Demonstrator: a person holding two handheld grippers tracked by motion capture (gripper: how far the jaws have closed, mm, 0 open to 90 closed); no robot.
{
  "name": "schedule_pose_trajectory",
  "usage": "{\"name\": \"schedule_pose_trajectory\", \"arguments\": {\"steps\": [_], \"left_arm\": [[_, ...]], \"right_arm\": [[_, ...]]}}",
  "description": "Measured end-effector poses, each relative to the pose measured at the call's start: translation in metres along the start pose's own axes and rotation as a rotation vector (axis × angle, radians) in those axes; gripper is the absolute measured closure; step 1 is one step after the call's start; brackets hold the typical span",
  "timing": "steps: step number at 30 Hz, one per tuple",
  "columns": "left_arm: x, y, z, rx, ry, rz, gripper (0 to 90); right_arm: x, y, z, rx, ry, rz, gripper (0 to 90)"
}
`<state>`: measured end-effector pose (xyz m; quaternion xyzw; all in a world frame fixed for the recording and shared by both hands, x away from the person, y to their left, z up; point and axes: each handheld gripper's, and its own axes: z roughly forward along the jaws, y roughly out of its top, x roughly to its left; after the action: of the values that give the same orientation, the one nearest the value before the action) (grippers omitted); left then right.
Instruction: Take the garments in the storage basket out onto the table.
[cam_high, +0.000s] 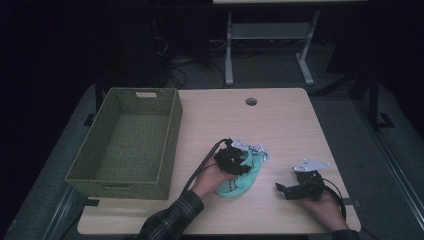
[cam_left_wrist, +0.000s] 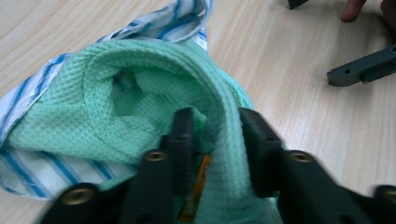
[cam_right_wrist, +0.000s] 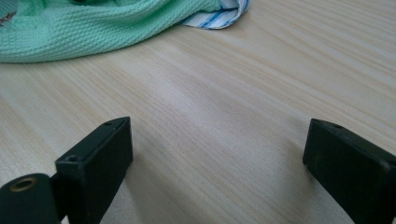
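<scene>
A mint-green waffle cloth (cam_high: 243, 181) lies bunched on the wooden table (cam_high: 280, 125), on top of a blue-and-white striped cloth (cam_high: 261, 151). In the left gripper view the green cloth (cam_left_wrist: 140, 102) has a thick fold running between my two black jaws, and my left gripper (cam_left_wrist: 215, 140) is shut on that fold; the striped cloth (cam_left_wrist: 154, 21) peeks out around it. My left gripper (cam_high: 234, 162) sits over the pile. To the right, my right gripper (cam_high: 285, 190) rests low on the table, open, with bare wood between its jaws (cam_right_wrist: 217, 154). The green cloth (cam_right_wrist: 93, 23) lies ahead of it.
A green woven basket (cam_high: 171, 135) stands at the table's left side. A round cable hole (cam_high: 251, 101) sits near the far edge. Beyond the table are a grey desk frame (cam_high: 270, 35) and cables on the floor.
</scene>
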<state>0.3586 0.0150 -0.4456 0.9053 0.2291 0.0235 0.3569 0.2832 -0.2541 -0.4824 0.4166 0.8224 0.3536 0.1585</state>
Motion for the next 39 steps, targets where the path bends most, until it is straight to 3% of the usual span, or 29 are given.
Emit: {"name": "schedule_pose_trajectory", "arguments": {"steps": [6,10,12,14,16,22,28,33,39], "left_arm": [[-0.001,0.005,-0.024,-0.066,-0.017,0.000,49.7],[-0.002,0.003,-0.041,-0.102,-0.027,-0.009,48.7],[-0.001,0.000,-0.049,-0.109,-0.023,-0.017,52.1],[-0.001,-0.006,-0.058,-0.124,0.006,-0.016,58.8],[-0.001,-0.012,-0.065,-0.127,0.024,-0.026,69.0],[0.007,-0.034,-0.070,-0.079,0.093,-0.062,86.3],[0.025,-0.047,-0.056,-0.003,0.154,-0.106,89.6],[0.029,-0.052,-0.047,0.042,0.146,-0.131,89.6],[0.028,-0.056,-0.040,0.080,0.137,-0.118,89.6]], "right_arm": [[0.000,0.000,0.000,0.002,0.001,0.003,7.8],[0.000,0.000,0.000,0.000,0.000,0.000,7.8],[0.000,0.000,0.000,0.000,0.000,0.000,7.8],[0.000,0.000,0.000,0.000,0.000,0.000,7.8],[0.000,0.000,0.000,0.000,0.000,0.001,7.8],[0.000,0.000,0.000,0.000,0.000,0.001,7.8],[0.000,0.000,0.000,0.000,0.000,0.000,7.8],[0.000,0.000,0.000,0.000,0.000,0.000,7.8],[0.000,0.000,0.000,0.000,0.000,0.000,7.8]]}}
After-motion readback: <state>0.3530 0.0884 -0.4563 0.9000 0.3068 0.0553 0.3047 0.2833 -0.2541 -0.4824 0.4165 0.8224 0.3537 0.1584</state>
